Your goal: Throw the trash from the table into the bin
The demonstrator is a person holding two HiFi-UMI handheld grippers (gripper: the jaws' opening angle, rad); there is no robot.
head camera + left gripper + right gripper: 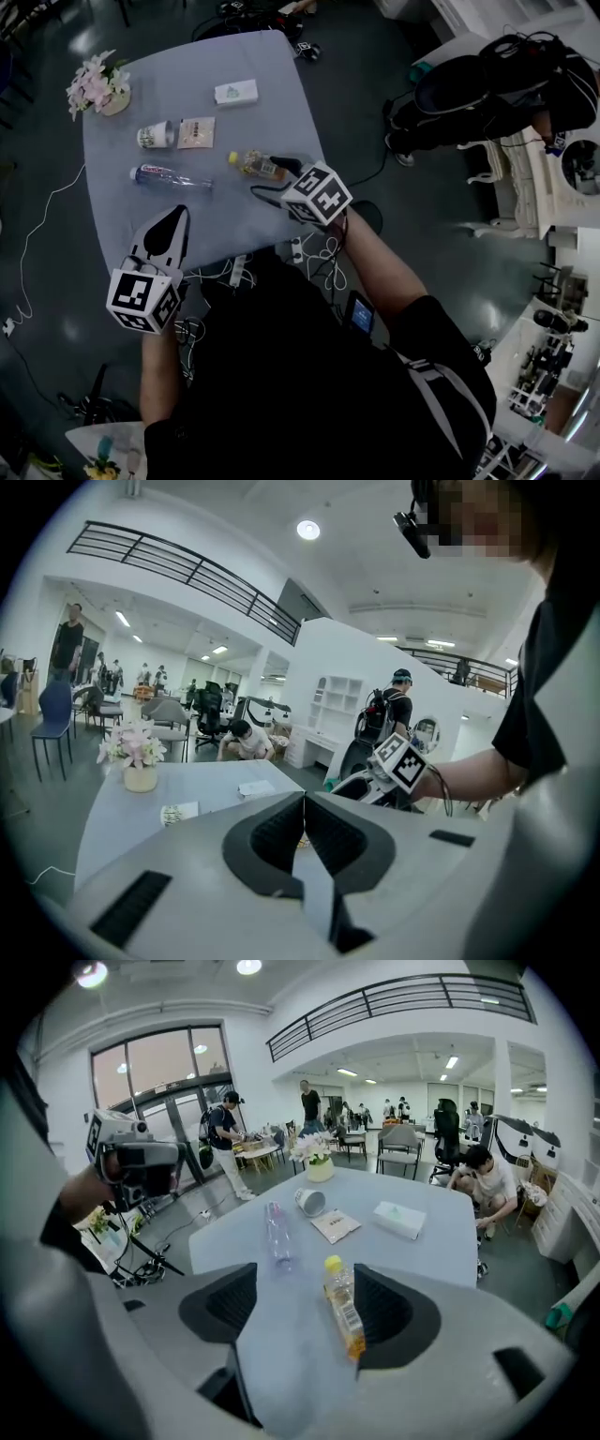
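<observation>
Right hand-held gripper: jaws wide apart, straddling the yellow-capped bottle, not gripping. Bottle lies flat on the worktop, towards its near right corner. Left hand-held gripper: jaws together, empty, over the worktop's near edge.

The yellow-capped bottle's base end is partly lost behind one jaw of the right gripper — contact there cannot be judged. Print on the packet, the box and the cup is too small to read.
</observation>
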